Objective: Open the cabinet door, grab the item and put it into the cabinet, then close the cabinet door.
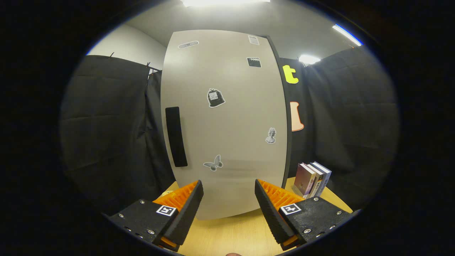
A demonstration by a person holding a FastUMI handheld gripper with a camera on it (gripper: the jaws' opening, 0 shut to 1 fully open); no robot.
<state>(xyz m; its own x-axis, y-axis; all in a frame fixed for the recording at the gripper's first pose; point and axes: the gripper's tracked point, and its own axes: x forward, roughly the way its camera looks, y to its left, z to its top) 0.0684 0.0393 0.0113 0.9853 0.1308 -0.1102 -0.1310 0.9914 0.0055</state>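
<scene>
A tall beige cabinet (227, 121) stands on the wooden table (234, 231), straight ahead of my fingers. Its door is closed and carries several small stickers. A dark vertical handle (176, 137) sits near the door's left side, beyond and above my left finger. My gripper (229, 188) is open, with nothing between its fingers, and faces the door's lower part. Several upright books (312, 179) stand on the table just right of the cabinet, beyond my right finger.
Black cloth walls close in the booth on both sides of the cabinet. A small pale object (165, 193) peeks out on the table behind my left finger. Bare tabletop lies between the fingers and the cabinet's base.
</scene>
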